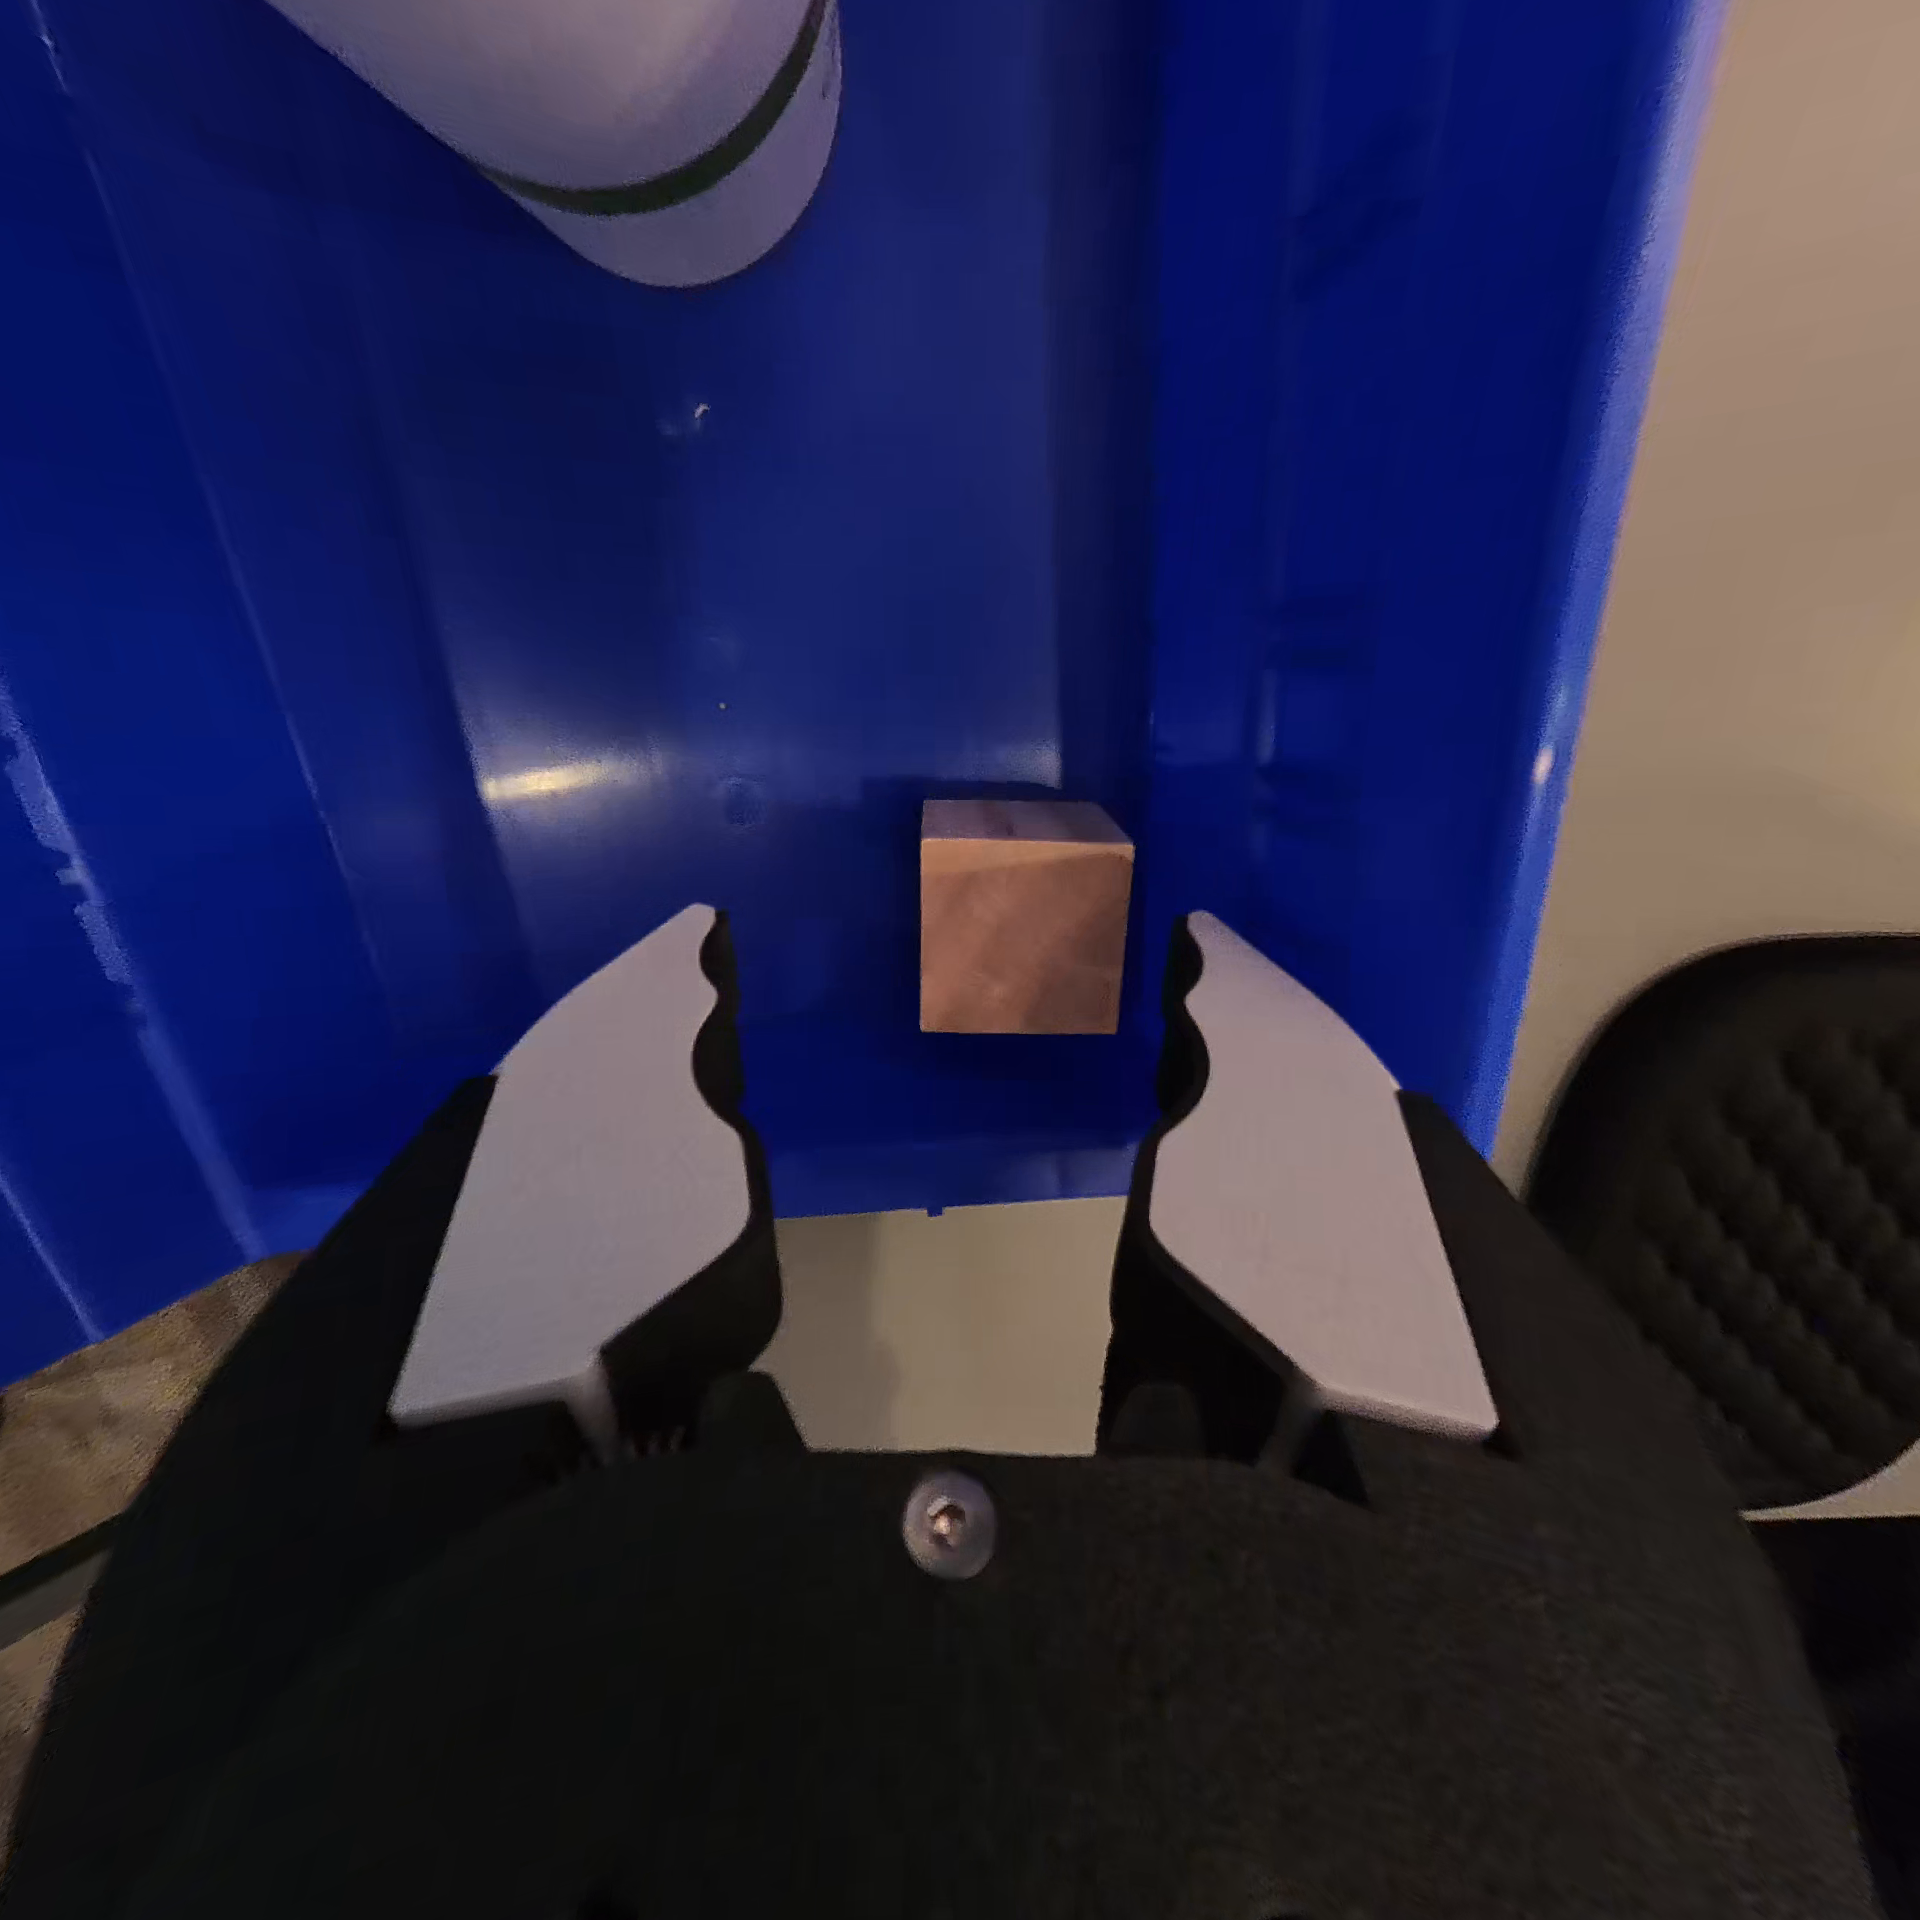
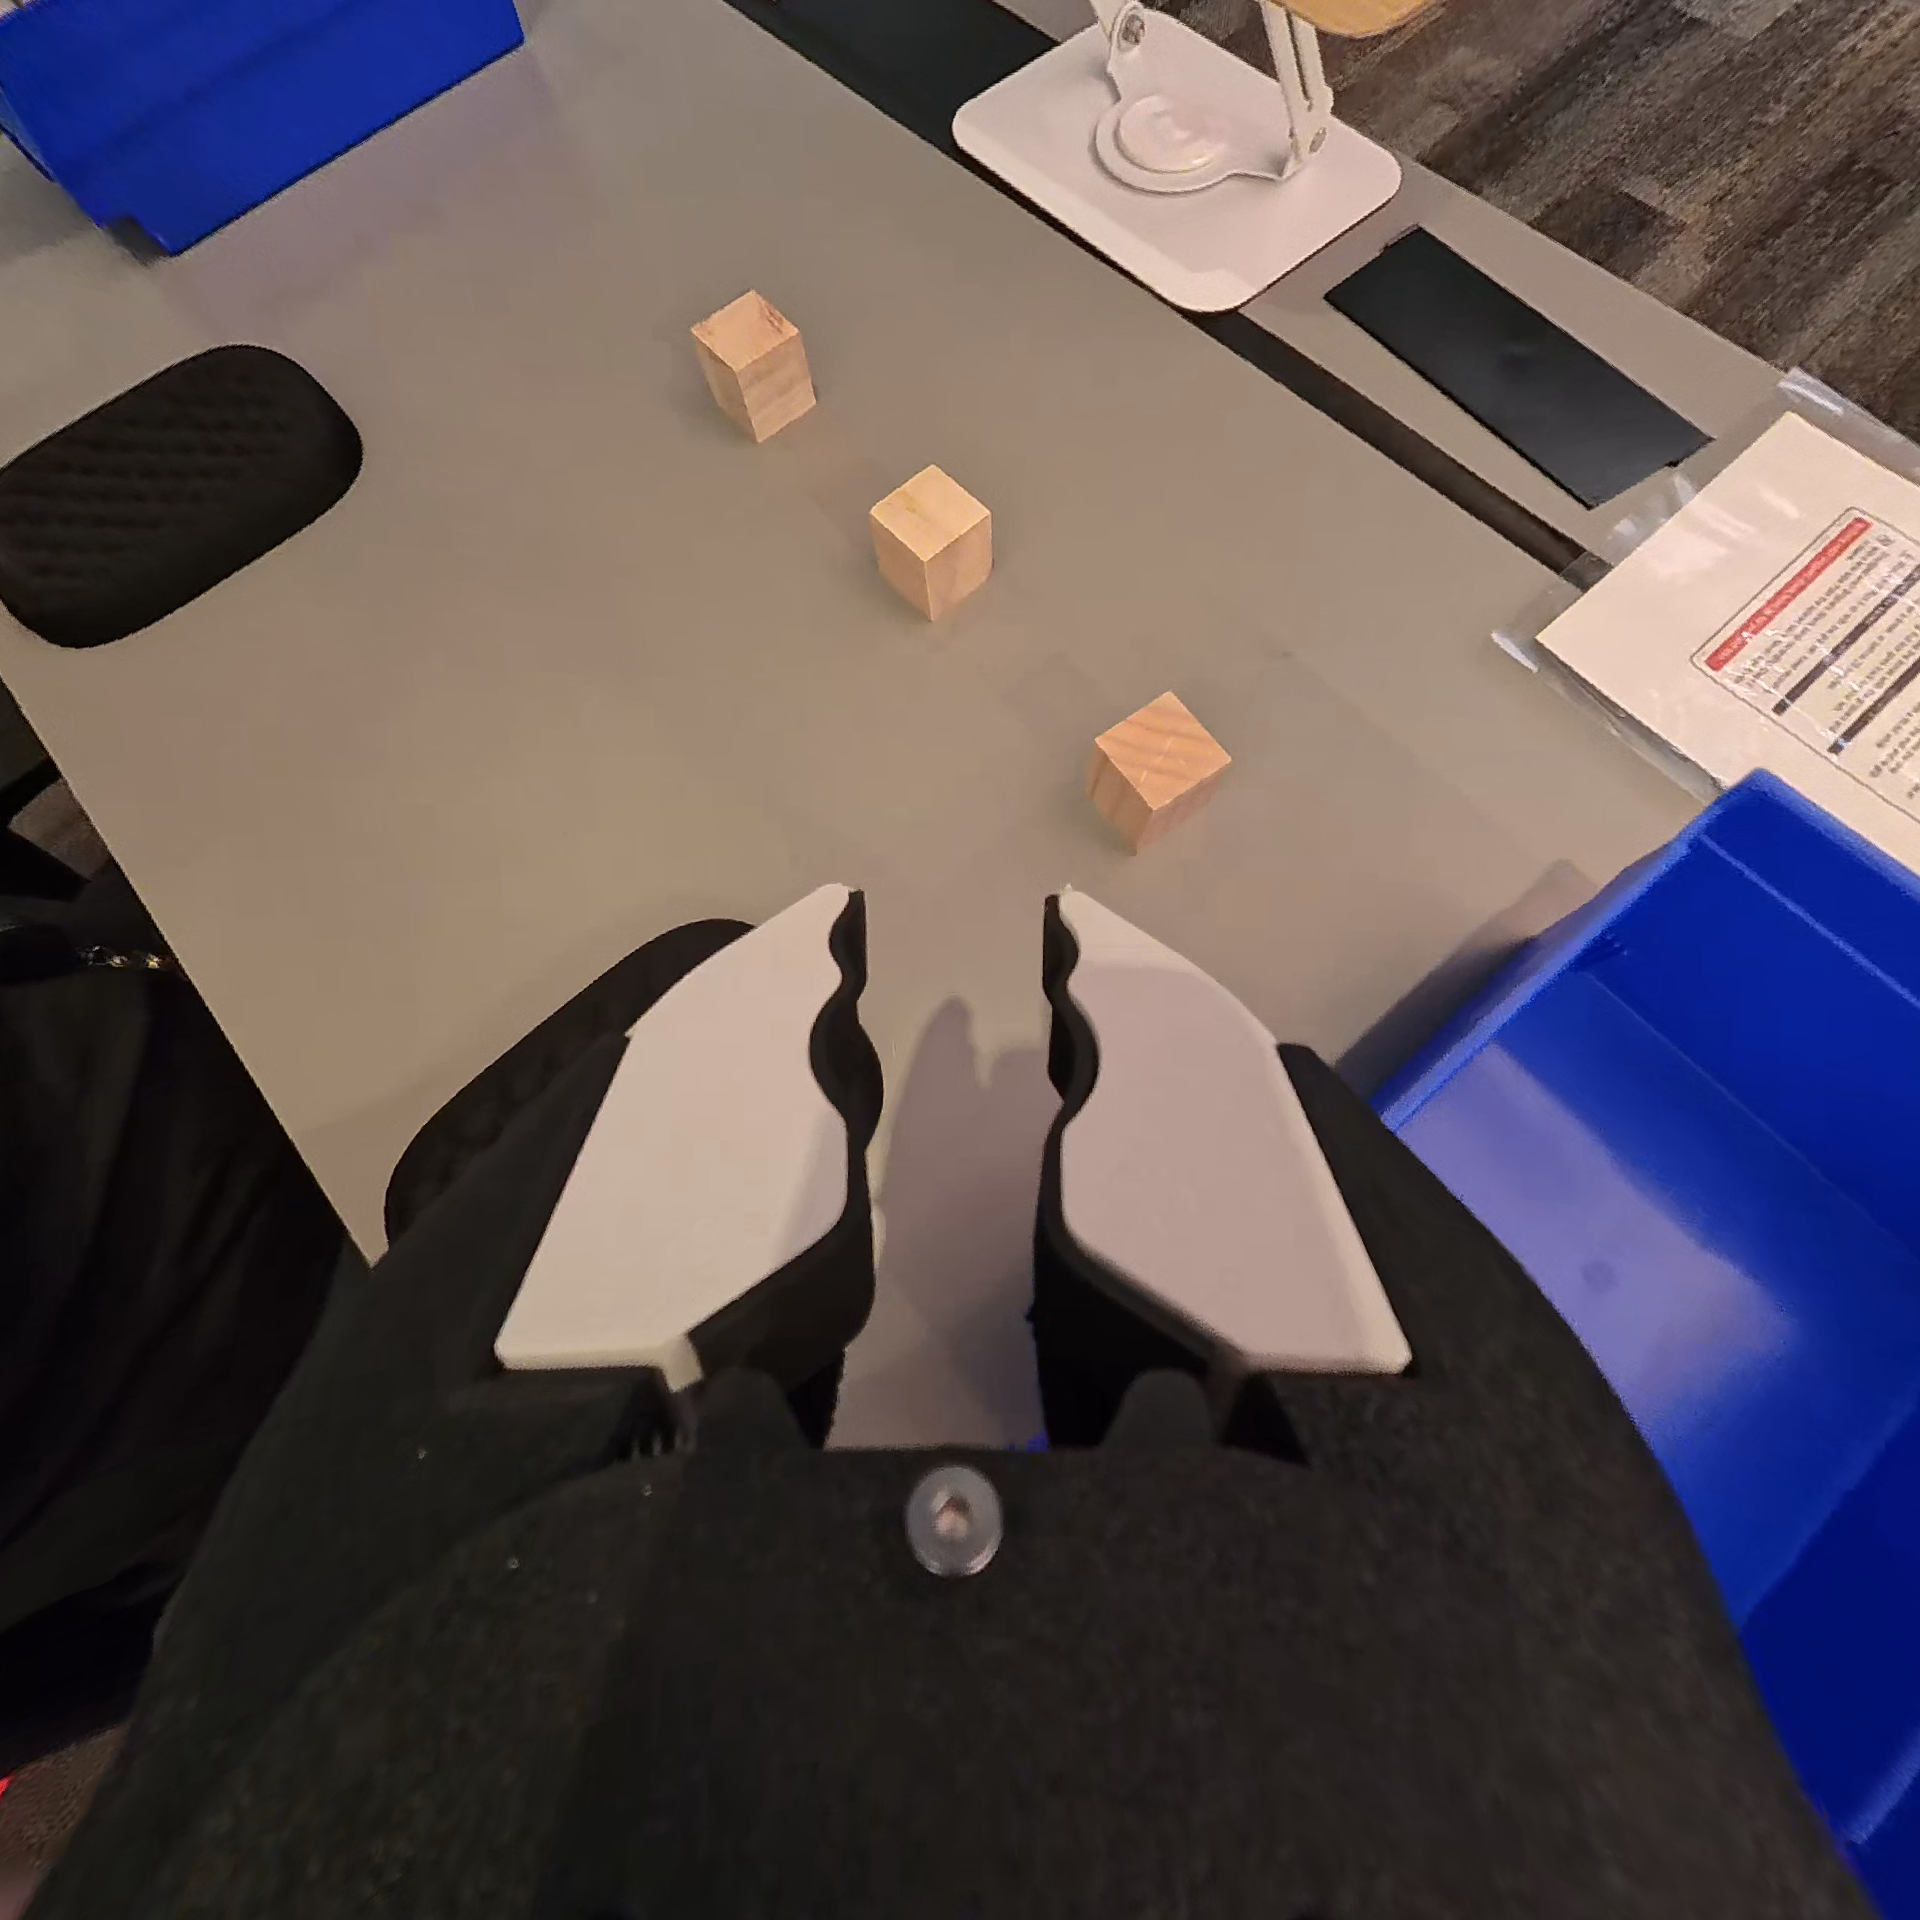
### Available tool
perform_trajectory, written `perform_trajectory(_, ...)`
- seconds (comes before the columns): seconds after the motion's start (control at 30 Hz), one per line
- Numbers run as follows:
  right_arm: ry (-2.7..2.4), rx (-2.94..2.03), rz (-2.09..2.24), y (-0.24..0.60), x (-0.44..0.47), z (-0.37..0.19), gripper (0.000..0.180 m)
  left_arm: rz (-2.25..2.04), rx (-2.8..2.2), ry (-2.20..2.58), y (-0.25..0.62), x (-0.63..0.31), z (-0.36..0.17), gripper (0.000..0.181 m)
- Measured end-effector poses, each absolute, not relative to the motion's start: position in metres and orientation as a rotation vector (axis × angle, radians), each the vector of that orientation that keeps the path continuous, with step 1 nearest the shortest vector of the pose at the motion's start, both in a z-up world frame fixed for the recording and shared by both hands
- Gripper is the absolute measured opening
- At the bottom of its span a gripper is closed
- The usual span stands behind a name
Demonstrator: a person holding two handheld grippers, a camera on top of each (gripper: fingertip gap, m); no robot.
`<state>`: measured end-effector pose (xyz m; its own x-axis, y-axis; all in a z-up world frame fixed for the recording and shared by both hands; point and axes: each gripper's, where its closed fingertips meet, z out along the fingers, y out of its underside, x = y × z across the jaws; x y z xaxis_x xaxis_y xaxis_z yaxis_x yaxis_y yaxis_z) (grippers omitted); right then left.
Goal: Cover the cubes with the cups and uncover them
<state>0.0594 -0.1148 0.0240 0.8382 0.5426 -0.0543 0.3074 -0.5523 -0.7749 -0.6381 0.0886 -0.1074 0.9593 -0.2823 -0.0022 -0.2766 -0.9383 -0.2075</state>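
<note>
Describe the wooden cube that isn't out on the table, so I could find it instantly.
Look in the left wrist view at the blue bin. On its floor, near the right wall, sits a single wooden cube, just beyond the open left gripper. Unlike the three cubes in a row on the grey table, it is boxed in by blue plastic.

Grey table (image 2: 540, 779) w/ blue bin (image 2: 1704, 1247) at near right, 2nd blue bin (image 2: 239, 114) far left. Black textured pad (image 2: 156, 488) on left edge. White stand base (image 2: 1174, 208) far side; bagged printed sheet (image 2: 1766, 644) right.

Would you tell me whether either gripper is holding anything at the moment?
Nothing is held: the left gripper and right gripper are both open and empty.
</note>
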Motion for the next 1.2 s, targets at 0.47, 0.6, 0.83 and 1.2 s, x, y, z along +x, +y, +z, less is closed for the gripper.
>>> perform_trajectory(0.47,-0.549,-2.195,0.384,-0.127,0.081,0.017,0.032,0.092,-3.044,0.464,0.084,-0.642,-0.133,0.065)
perform_trajectory(0.6,-0.558,-2.194,0.388,-0.126,0.081,0.016,0.032,0.047,-3.056,0.454,0.084,-0.640,-0.136,0.047)
perform_trajectory(0.83,-0.551,-2.185,0.396,-0.128,0.082,0.016,0.032,0.090,-3.046,0.498,0.086,-0.647,-0.133,0.045)
perform_trajectory(1.2,-0.522,-2.187,0.385,-0.132,0.090,0.018,0.032,0.014,-2.782,0.552,0.091,-0.646,-0.012,0.044)
